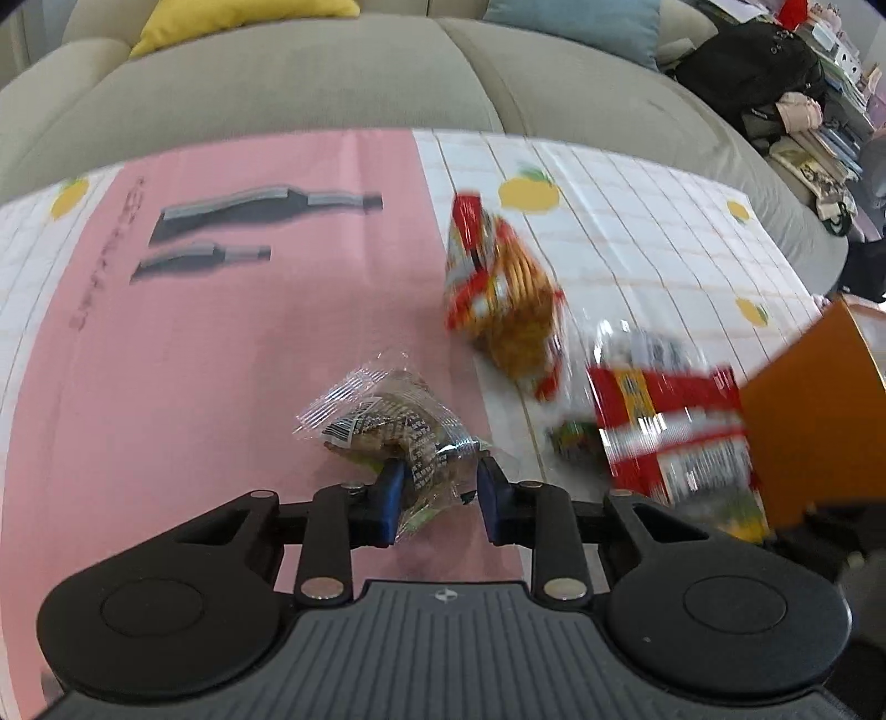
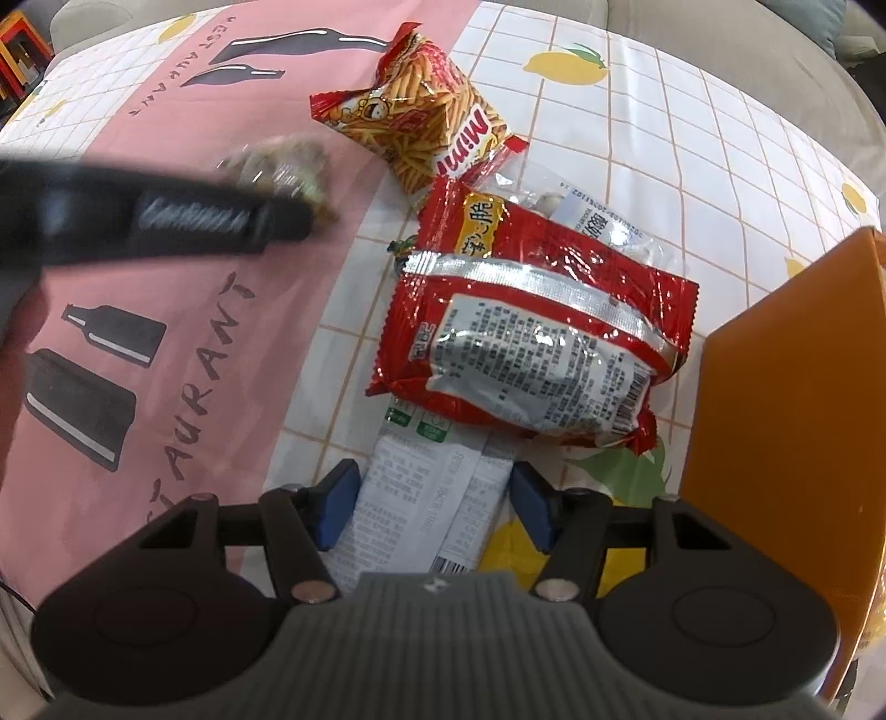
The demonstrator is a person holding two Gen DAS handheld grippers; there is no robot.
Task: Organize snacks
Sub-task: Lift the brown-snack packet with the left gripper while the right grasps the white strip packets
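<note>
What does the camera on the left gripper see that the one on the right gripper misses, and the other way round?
Only the left wrist view shows the sofa with its yellow cushion, and the left gripper around a clear-wrapped snack. Only the right wrist view shows the right gripper open around the white sachets. Both show the red packet, the stick-snack bag, the orange box and the pink tablecloth.

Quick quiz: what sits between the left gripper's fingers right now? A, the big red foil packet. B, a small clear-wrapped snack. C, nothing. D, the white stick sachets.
B: in the left wrist view the left gripper has its blue fingers on either side of the small clear-wrapped snack.
</note>
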